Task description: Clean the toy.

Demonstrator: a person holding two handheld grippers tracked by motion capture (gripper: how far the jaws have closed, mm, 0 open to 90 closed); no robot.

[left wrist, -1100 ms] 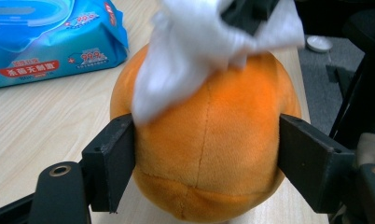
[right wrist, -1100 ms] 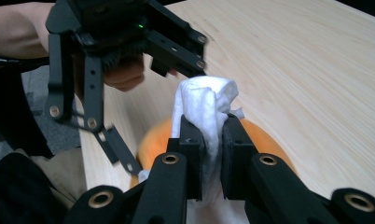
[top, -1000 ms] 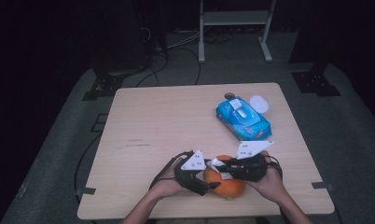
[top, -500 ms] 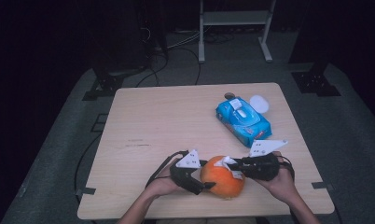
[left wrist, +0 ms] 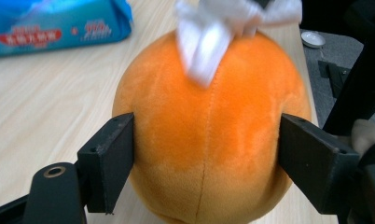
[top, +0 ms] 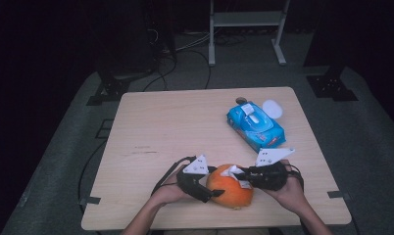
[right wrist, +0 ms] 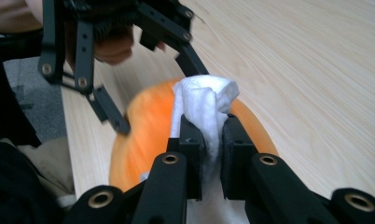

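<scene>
An orange plush ball [top: 230,192] rests on the wooden table [top: 185,127] near its front edge. My left gripper [top: 212,192] comes in from the left and is shut on the ball. In the left gripper view its jaws press into both flanks of the ball [left wrist: 209,140]. My right gripper [top: 236,175] reaches in from the right and is shut on a crumpled white wipe [top: 233,172]. The wipe [right wrist: 202,105] is pinched between the right gripper's pads and lies against the top of the ball [right wrist: 148,121].
A blue pack of wet wipes [top: 256,125] lies at the back right of the table, with a white round lid [top: 272,108] and a small brown object [top: 241,100] just behind it. A white metal stand [top: 244,29] rises beyond the table.
The right gripper with the wipe has slid a little to the right over the top of the ball. The left gripper keeps its hold in about the same place.
</scene>
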